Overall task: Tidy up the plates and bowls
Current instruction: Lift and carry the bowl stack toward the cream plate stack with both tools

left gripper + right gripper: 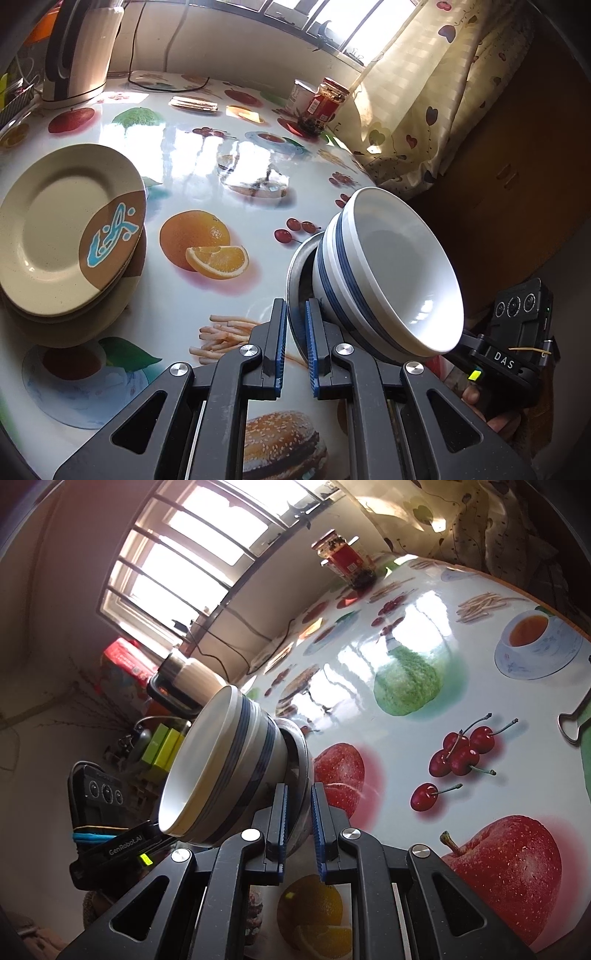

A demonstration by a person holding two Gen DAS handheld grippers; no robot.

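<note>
Bowls [388, 273], stacked white ceramic nested in a metal dish [295, 273], hung above the table's [207, 155] near right edge, each hand-held gripper [295, 321] [298, 812] clamped on the dish rim; rigid, slippery, breakable.

White bowls [391, 273] with navy stripes; cream plate [66, 229] with brown patch, blue motif; fruit-printed glossy table [207, 162]; blue gripper pads [312, 347].
</note>
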